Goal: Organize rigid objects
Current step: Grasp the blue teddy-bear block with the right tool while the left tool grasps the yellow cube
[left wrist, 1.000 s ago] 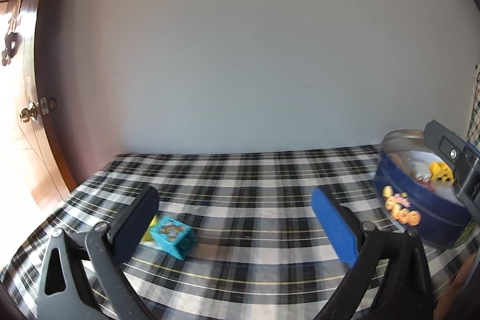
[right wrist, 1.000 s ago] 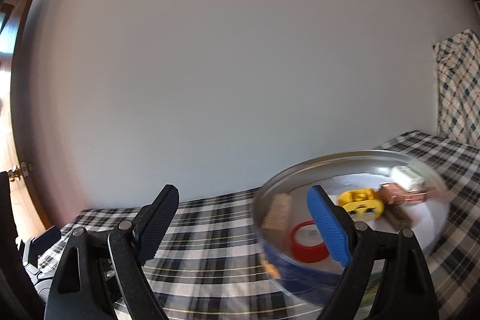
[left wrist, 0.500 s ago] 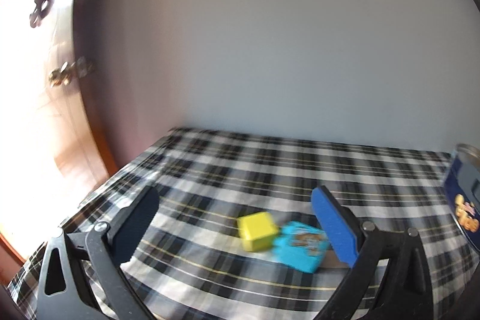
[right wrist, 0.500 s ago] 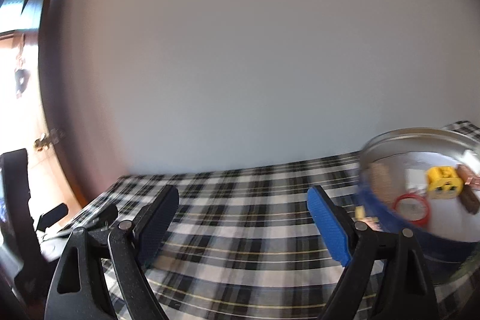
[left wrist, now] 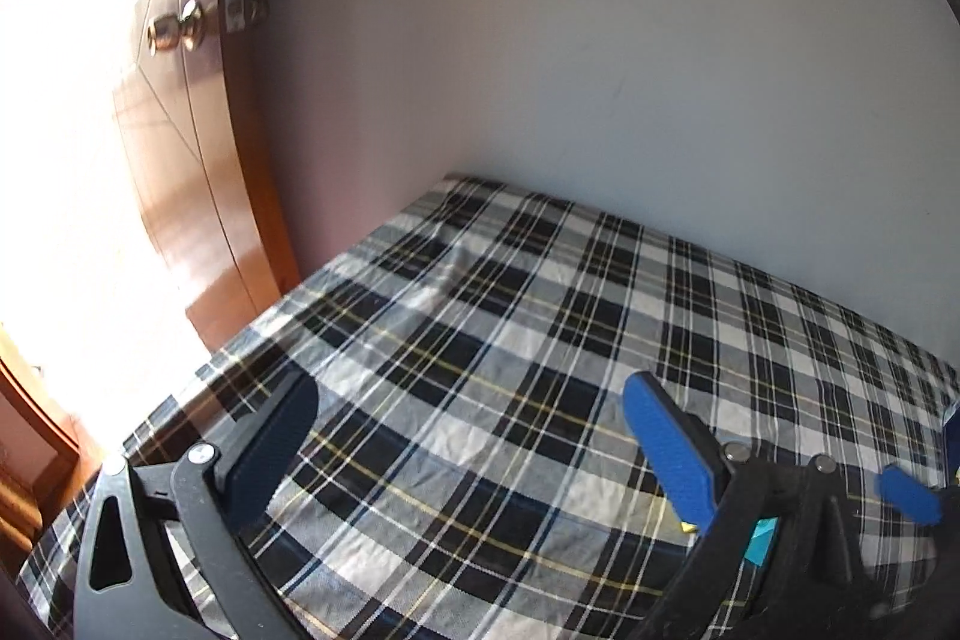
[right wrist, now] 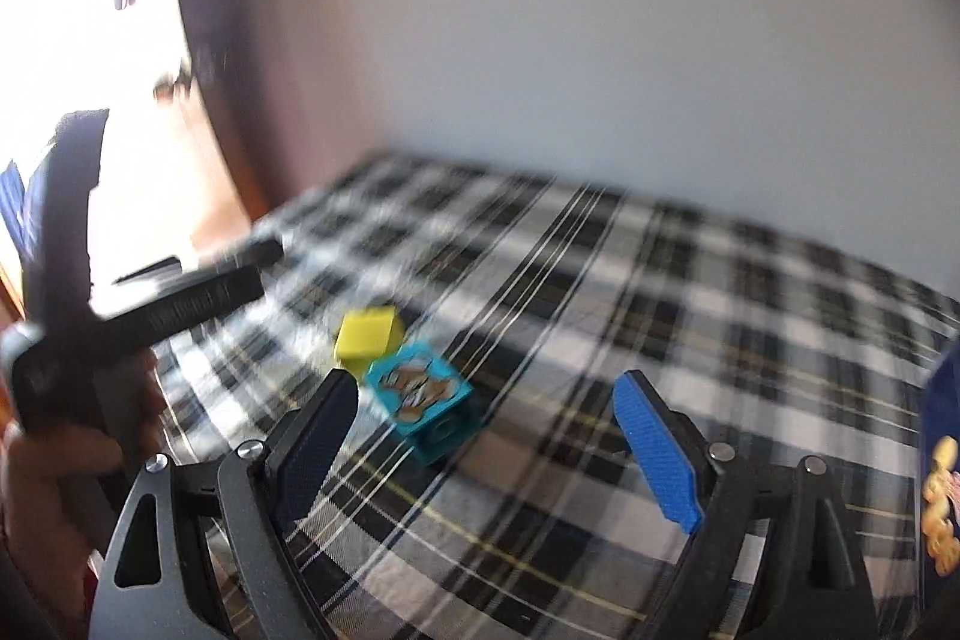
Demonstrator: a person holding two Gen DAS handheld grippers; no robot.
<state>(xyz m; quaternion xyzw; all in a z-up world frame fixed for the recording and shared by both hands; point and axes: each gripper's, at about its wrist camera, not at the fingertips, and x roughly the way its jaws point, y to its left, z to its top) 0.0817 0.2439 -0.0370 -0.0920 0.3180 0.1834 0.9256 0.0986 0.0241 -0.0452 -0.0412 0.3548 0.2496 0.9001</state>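
Blurred, a teal picture-faced cube [right wrist: 420, 400] touches a yellow cube [right wrist: 366, 334] on plaid — both grippers [right wrist: 480, 436] [left wrist: 474, 454] gape, empty.

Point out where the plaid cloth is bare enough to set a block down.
The plaid cloth is bare from the wall back to the door-side edge. It is crowded only near the right gripper, where the yellow block and turquoise block sit together, and by the blue tin at the right edge.
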